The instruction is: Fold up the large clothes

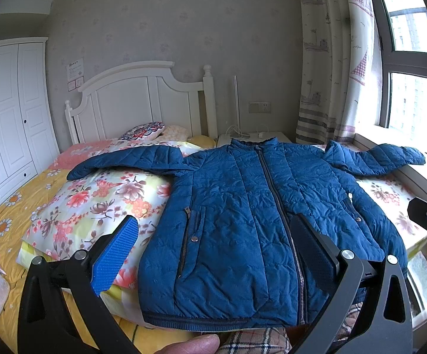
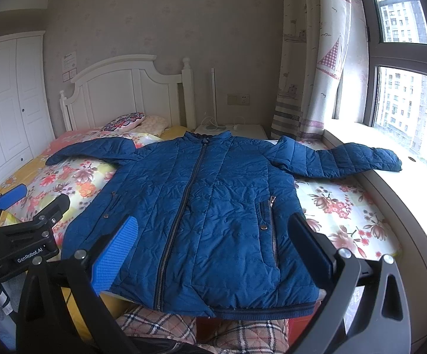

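- The left gripper is wide open and holds nothing. Its blue finger is over the flowery quilt, and its dark finger is over the front of the coat.
- The right gripper is wide open too and holds nothing. Both of its fingers hang over the low part of the coat, one on each side of the zip.
- In the right view, the left gripper shows at the left edge, over the quilt and apart from the coat.
- The blue puffy coat lies flat on the bed, front side up and zipped shut. Its collar points to the headboard and its hem is near the cameras.
- Both sleeves are spread out to the sides. The left sleeve lies on the quilt. The right sleeve reaches onto the sill under the window.
- Each side of the coat has a pocket with a zip and a snap.
- Behind the coat are pillows, a curtain and a white wardrobe.
- A checked cloth shows below the hem.
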